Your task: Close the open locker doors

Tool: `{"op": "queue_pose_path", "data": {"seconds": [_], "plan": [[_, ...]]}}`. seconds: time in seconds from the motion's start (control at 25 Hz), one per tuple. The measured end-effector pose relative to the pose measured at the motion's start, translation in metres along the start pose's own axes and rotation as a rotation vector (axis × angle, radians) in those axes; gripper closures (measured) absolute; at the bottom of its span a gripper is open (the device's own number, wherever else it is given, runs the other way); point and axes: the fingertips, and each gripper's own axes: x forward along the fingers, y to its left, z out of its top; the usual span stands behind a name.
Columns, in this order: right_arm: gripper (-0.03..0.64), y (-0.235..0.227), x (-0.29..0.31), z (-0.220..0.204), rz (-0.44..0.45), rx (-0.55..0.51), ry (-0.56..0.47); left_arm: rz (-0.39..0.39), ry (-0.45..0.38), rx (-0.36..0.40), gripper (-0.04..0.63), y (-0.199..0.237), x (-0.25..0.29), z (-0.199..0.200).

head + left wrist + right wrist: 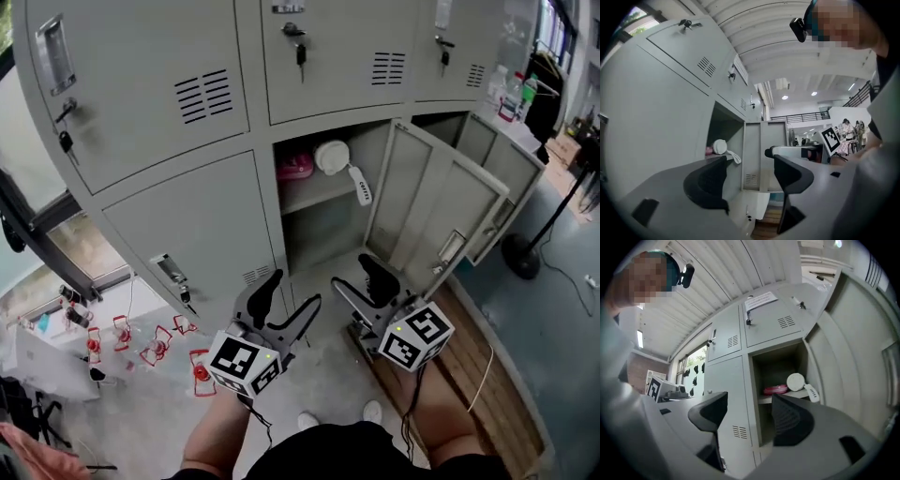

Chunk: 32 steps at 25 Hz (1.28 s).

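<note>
A bank of grey lockers fills the head view. The lower middle locker point(323, 220) stands open, its door point(431, 211) swung out to the right. A second open door point(511, 173) hangs further right. On the open locker's shelf lie a pink thing point(295, 167) and a white round object point(331, 157) with a strap. My left gripper point(292, 291) and right gripper point(352, 272) hover low before the opening, both open and holding nothing. The left gripper view shows its jaws point(750, 180) apart, the door point(759, 154) beyond. The right gripper point(747, 420) faces the shelf point(780, 397).
Closed locker doors with keys run along the upper row point(300, 52). Red and white small items point(155, 347) lie on the floor at left. A wooden board point(473, 375) lies at right, with a round stand base point(520, 255) behind the doors. The person's feet point(309, 420) are below.
</note>
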Motion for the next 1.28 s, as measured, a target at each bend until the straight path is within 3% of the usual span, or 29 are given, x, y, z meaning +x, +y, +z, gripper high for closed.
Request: {"op": "queue_pose_path", "data": {"seconds": [0.12,0.32,0.6,0.92,1.28], "plan": [[0.327,-0.022,-0.035,0.010,-0.077,-0.014,-0.021,-0.096,-0.002,-0.009,0.266,-0.032,0.026,-0.004],[0.328,-0.060,-0.092,0.028,-0.222,-0.029,-0.052,-0.210,-0.003,-0.026,0.336,-0.076,0.060,-0.006],[0.330,-0.101,-0.148,0.048,-0.346,-0.040,-0.069,-0.296,-0.008,-0.035,0.341,-0.115,0.090,-0.006],[0.345,-0.144,-0.180,0.061,-0.402,-0.045,-0.073,-0.311,0.000,-0.038,0.338,-0.140,0.116,-0.010],[0.364,-0.182,-0.178,0.055,-0.342,-0.013,-0.042,-0.256,0.021,-0.034,0.339,-0.151,0.141,-0.018]]}}
